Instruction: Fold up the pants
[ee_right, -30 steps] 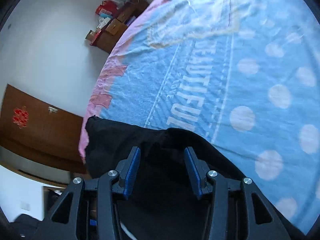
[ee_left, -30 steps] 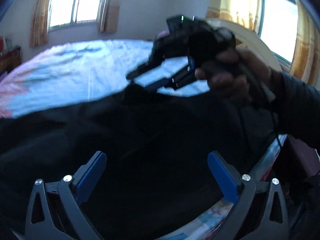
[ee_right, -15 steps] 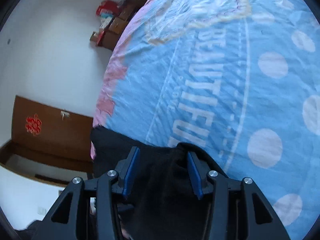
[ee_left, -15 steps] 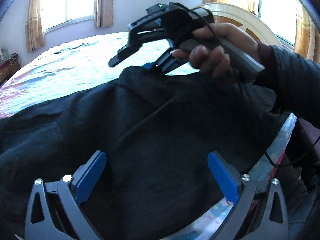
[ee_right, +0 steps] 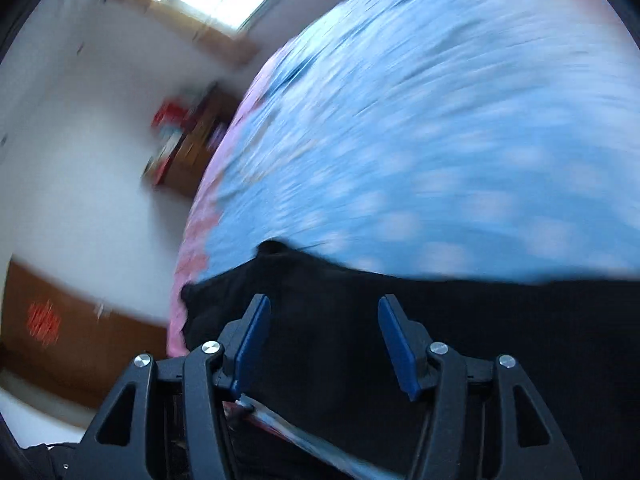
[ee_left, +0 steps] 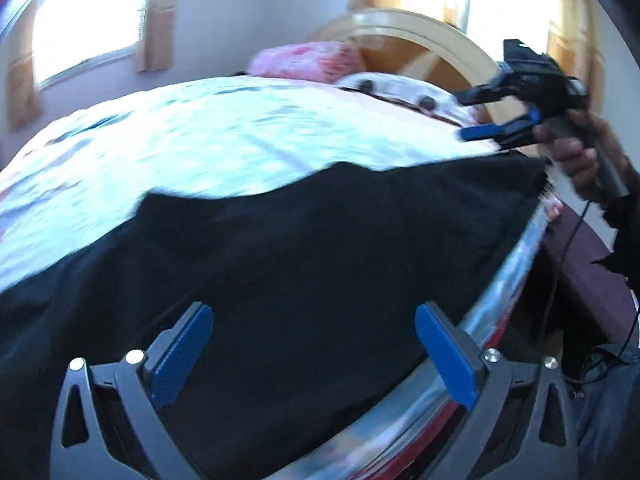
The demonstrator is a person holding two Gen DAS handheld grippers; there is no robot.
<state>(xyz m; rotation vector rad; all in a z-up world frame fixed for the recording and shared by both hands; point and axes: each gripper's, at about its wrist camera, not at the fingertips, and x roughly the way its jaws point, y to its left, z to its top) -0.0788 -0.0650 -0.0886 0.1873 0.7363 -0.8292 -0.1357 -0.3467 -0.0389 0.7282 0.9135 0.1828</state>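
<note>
Black pants (ee_left: 320,240) lie spread over the near part of the bed, reaching its edge. My left gripper (ee_left: 312,344) hovers low over them, its jaws wide open with nothing between. A hand (ee_left: 576,156) holds my right gripper (ee_left: 462,116) in the air above the pants' far right corner, clear of the cloth. In the blurred right wrist view, the right gripper (ee_right: 326,332) has its jaws opening. The pants (ee_right: 440,320) lie below the blue pads (ee_right: 252,340), not pinched by them.
The blue dotted sheet (ee_right: 440,120) covers the bed beyond the pants. A pink pillow (ee_left: 304,60) and a curved wooden headboard (ee_left: 420,40) stand at the far end. The bed's edge (ee_left: 500,280) runs at the right. A cluttered cabinet (ee_right: 188,136) and a brown door (ee_right: 60,340) are off to the left.
The right gripper let go of the fold of pants it was pinching and swung up and away to the right. The pants now lie flatter. The left gripper shifted sideways and rolled a little.
</note>
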